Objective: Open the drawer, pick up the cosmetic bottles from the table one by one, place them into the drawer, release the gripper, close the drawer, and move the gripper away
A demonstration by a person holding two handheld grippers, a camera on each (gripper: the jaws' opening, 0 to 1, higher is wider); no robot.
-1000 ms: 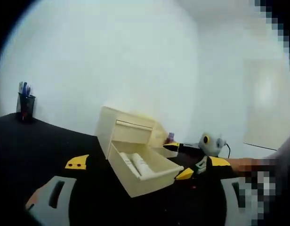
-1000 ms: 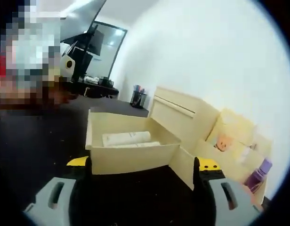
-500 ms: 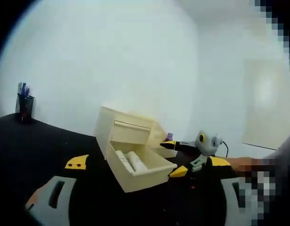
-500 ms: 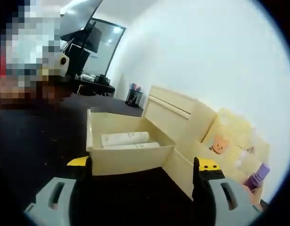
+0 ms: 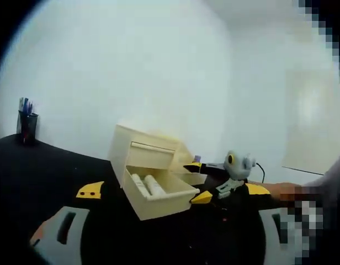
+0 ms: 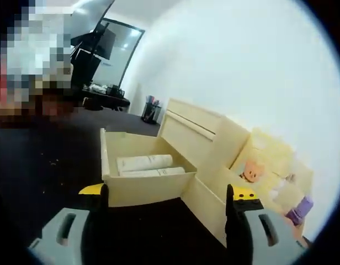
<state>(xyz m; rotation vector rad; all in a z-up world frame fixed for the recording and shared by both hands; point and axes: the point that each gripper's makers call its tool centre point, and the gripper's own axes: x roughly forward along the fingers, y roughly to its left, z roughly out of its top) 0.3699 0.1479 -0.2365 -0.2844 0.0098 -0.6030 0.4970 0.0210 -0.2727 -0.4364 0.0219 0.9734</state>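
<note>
The cream drawer unit (image 5: 141, 150) stands on the black table (image 5: 43, 171), and its drawer (image 5: 161, 203) is pulled out. Two white cosmetic bottles (image 5: 145, 185) lie side by side inside it. My left gripper (image 5: 173, 190) hangs open some way back from the unit, holding nothing. My right gripper (image 5: 197, 181) comes in from the right, open, its yellow tips at the drawer's front. In the right gripper view the drawer front (image 6: 148, 190) sits just beyond my open right gripper (image 6: 169, 192). The bottles (image 6: 145, 163) lie behind it, in front of the unit (image 6: 197, 132).
A black pen cup (image 5: 26, 124) stands far left on the table, seen also as the cup (image 6: 150, 113) beyond the unit. A purple bottle (image 6: 299, 210) and pale boxes (image 6: 269, 165) stand beside the unit near the white wall. A person's hand (image 5: 291, 193) holds the right gripper.
The right gripper has moved toward the unit with the drawer front at its tips, and the drawer has slid partly in. The left gripper has stayed put and open.
</note>
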